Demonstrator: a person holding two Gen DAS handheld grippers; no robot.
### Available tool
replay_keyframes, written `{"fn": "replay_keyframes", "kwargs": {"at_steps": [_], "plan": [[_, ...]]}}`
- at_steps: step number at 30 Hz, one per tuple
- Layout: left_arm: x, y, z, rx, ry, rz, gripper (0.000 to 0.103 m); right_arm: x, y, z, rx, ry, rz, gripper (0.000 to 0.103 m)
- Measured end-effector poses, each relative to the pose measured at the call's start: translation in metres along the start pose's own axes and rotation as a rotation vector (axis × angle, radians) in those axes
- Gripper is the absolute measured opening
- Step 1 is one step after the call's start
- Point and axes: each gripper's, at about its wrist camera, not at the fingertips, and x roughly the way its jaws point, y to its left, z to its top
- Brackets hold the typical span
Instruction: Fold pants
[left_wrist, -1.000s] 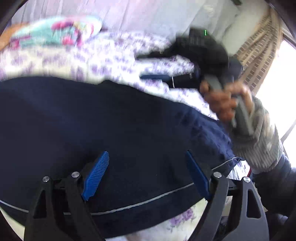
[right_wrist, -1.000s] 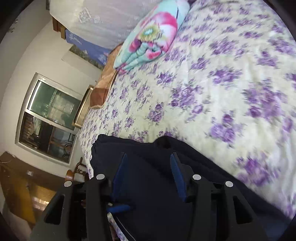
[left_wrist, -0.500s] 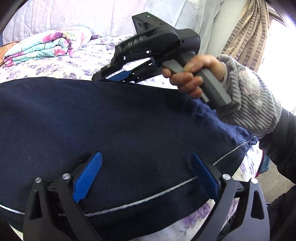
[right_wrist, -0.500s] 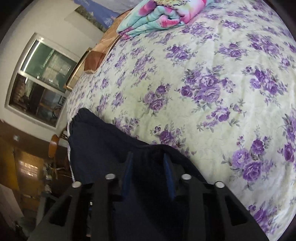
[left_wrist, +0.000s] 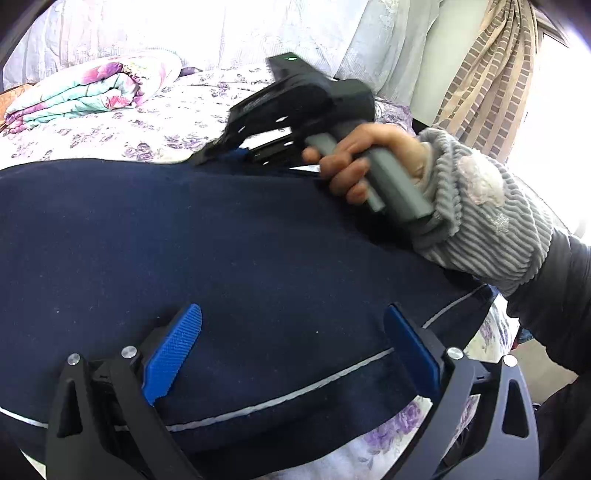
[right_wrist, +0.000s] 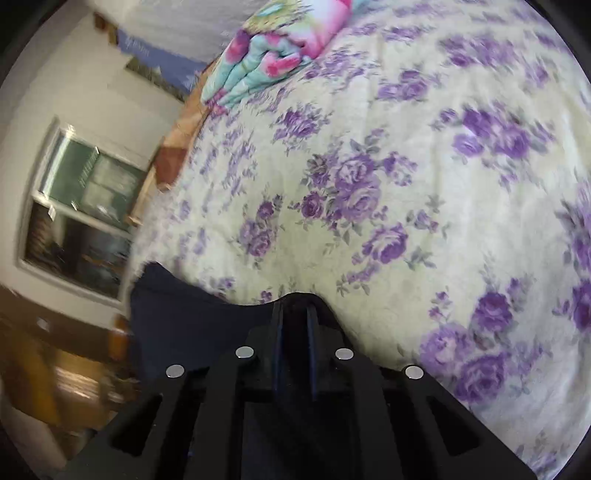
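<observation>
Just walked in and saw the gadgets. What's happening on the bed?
A person is folding dark navy pants spread on a purple-flowered bedspread. The right claw is pinched on the fabric's far edge. The left claw hangs wide open over the near edge with the pale piping, gripping nothing.

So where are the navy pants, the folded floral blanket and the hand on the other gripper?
Navy pants (left_wrist: 258, 258), left wrist view, middle of the cloth.
Folded floral blanket (left_wrist: 92, 92), left wrist view, its top fold.
Hand (left_wrist: 369, 158), left wrist view, the knuckles.
</observation>
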Motion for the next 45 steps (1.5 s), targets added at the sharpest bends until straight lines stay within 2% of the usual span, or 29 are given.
{"fn": "replay_keyframes", "kwargs": {"at_steps": [3, 6, 9, 11, 12, 13, 15, 17, 19, 20, 21, 22, 23, 24, 26, 27, 29, 30, 31, 33, 36, 40, 43, 45], "plan": [[-0.012, 0.005, 0.004, -0.04, -0.008, -0.008, 0.097, -0.033, 0.016, -0.004, -0.036, -0.08, -0.061, 0.016], [-0.036, 0.019, 0.014, -0.095, -0.075, 0.05, 0.097, -0.044, 0.046, -0.021, -0.103, -0.085, -0.014, 0.018], [-0.05, 0.038, 0.018, -0.155, -0.098, 0.107, 0.096, -0.015, 0.062, -0.037, -0.139, -0.018, -0.012, 0.018], [-0.047, 0.051, 0.015, -0.205, -0.063, 0.135, 0.096, 0.009, 0.055, -0.038, -0.13, 0.007, -0.09, 0.018], [-0.044, 0.055, 0.012, -0.214, -0.042, 0.142, 0.095, 0.021, 0.045, -0.036, -0.12, 0.001, -0.157, 0.009], [-0.041, 0.055, 0.011, -0.198, -0.036, 0.154, 0.094, 0.026, 0.037, -0.033, -0.111, -0.006, -0.181, 0.0], [-0.036, 0.045, 0.009, -0.13, -0.028, 0.225, 0.094, 0.019, 0.026, -0.03, -0.041, -0.034, -0.119, 0.0], [-0.033, 0.037, 0.007, -0.107, -0.031, 0.275, 0.094, 0.004, 0.04, -0.034, -0.082, -0.099, -0.184, 0.0], [-0.032, 0.036, 0.008, -0.116, -0.034, 0.283, 0.095, -0.012, 0.066, -0.044, -0.191, -0.161, -0.274, 0.007], [-0.033, 0.039, 0.009, -0.128, -0.038, 0.273, 0.095, -0.016, 0.072, -0.047, -0.212, -0.163, -0.28, 0.01], [-0.035, 0.041, 0.01, -0.141, -0.043, 0.263, 0.096, -0.016, 0.073, -0.049, -0.208, -0.15, -0.268, 0.024], [-0.035, 0.043, 0.011, -0.151, -0.046, 0.256, 0.097, -0.013, 0.066, -0.049, -0.192, -0.135, -0.271, 0.045], [-0.034, 0.044, 0.012, -0.155, -0.048, 0.254, 0.097, -0.008, 0.058, -0.049, -0.18, -0.121, -0.289, 0.05], [-0.034, 0.043, 0.012, -0.153, -0.048, 0.257, 0.097, -0.001, 0.046, -0.049, -0.166, -0.103, -0.311, 0.046], [-0.032, 0.043, 0.012, -0.143, -0.047, 0.264, 0.097, -0.002, 0.032, -0.049, -0.127, -0.139, -0.31, 0.023], [-0.033, 0.042, 0.012, -0.14, -0.046, 0.264, 0.097, -0.013, 0.027, -0.05, -0.082, -0.177, -0.312, 0.007], [-0.037, 0.043, 0.013, -0.148, -0.043, 0.256, 0.097, -0.05, 0.025, -0.06, -0.034, -0.306, -0.35, 0.014], [-0.041, 0.045, 0.014, -0.16, -0.047, 0.251, 0.097, -0.076, 0.028, -0.071, -0.035, -0.393, -0.388, 0.027], [-0.049, 0.049, 0.017, -0.182, -0.064, 0.255, 0.097, -0.099, 0.032, -0.085, -0.048, -0.457, -0.399, 0.051], [-0.064, 0.059, 0.021, -0.22, -0.111, 0.261, 0.097, -0.148, 0.035, -0.126, -0.063, -0.575, -0.427, 0.068], [-0.085, 0.079, 0.025, -0.306, -0.168, 0.245, 0.097, -0.201, 0.022, -0.193, 0.003, -0.666, -0.448, 0.075], [-0.09, 0.088, 0.026, -0.4, -0.178, 0.177, 0.097, -0.256, -0.016, -0.291, 0.204, -0.766, -0.445, 0.076], [-0.078, 0.068, 0.031, -0.353, -0.139, 0.149, 0.097, -0.292, -0.042, -0.367, 0.389, -0.853, -0.416, 0.076], [-0.064, 0.037, 0.035, -0.25, -0.111, 0.151, 0.097, -0.306, -0.056, -0.403, 0.488, -0.883, -0.372, 0.076]]}}
